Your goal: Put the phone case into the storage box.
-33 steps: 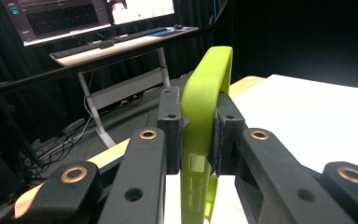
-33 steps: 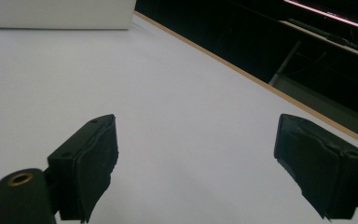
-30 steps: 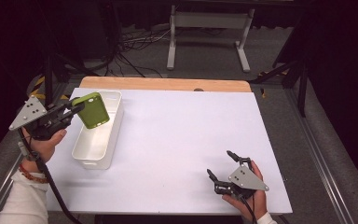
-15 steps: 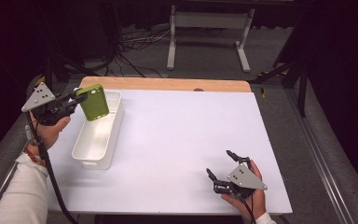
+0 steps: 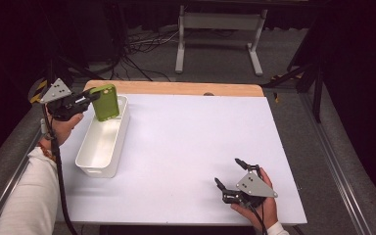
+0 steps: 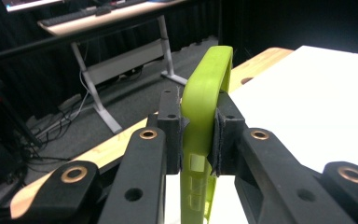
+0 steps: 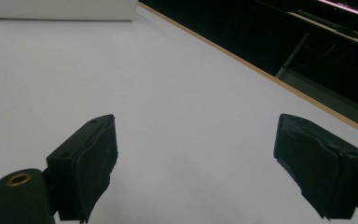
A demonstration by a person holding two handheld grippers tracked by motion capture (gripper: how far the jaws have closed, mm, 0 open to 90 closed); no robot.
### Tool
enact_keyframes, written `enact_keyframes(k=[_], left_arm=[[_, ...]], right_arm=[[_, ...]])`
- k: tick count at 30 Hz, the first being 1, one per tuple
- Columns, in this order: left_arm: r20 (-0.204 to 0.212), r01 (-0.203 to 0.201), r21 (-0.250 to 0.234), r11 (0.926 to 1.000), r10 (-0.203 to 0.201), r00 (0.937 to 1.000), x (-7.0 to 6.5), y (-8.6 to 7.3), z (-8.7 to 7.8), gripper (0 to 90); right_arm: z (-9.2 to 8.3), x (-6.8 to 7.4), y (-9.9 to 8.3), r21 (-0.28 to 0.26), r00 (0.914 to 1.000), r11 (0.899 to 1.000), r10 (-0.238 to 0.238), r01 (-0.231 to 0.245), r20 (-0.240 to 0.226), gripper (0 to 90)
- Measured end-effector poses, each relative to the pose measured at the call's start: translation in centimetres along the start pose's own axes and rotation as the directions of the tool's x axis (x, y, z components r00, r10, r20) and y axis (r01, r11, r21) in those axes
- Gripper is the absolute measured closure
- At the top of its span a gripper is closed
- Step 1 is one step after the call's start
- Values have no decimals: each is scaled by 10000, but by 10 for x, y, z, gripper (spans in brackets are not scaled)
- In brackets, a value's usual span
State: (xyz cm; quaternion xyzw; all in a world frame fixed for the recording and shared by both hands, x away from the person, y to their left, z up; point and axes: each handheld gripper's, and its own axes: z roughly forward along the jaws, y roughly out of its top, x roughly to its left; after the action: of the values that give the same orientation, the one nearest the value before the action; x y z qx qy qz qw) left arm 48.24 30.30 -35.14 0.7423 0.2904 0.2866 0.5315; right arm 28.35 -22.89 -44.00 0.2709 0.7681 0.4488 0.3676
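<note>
Holding green phone case (image 5: 105, 102) over white bin (image 5: 90, 166) | left gripper (image 5: 89, 98) jaws clamped, level

Two black jaws of the right gripper (image 7: 196, 172) stand far apart, and nothing is between them. Under them lies the big flat white table top (image 7: 177, 93). Its thin light-brown wooden edge (image 7: 261, 72) runs along the far side. The side of a white plastic box (image 7: 60, 9) sits at the top left, well away from the jaws.
</note>
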Motion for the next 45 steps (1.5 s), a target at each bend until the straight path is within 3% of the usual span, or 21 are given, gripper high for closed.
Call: enact_keyframes(k=[9,18,22,28,34,37,45], left_arm=[[107,77,311,9995,-80,9999,8,-11,21,774],[382,345,249,9991,-354,9986,14,-21,34,774],[429,221,523,9984,-244,9988,17,-26,41,774],[486,347,427,9985,-367,9981,19,-32,48,774],[143,144,680,9976,-154,9998,22,-31,49,764],[-497,-89,920,9957,136,9987,24,-29,51,734],[-879,-245,965,9950,330,9956,26,-24,55,700]], right_arm=[[4,3,-1,262,9999,9996,-108,108,-29,146],[8,5,-1,421,9996,9989,-192,201,-209,145],[9,5,-1,451,9997,9988,-154,163,-201,145],[9,3,-2,522,9999,9986,-62,70,-154,145],[10,4,-2,552,9996,9984,-63,79,-292,145],[10,5,-2,558,9993,9984,-111,131,-350,144],[11,5,-4,674,9986,9977,-75,111,-533,142]])
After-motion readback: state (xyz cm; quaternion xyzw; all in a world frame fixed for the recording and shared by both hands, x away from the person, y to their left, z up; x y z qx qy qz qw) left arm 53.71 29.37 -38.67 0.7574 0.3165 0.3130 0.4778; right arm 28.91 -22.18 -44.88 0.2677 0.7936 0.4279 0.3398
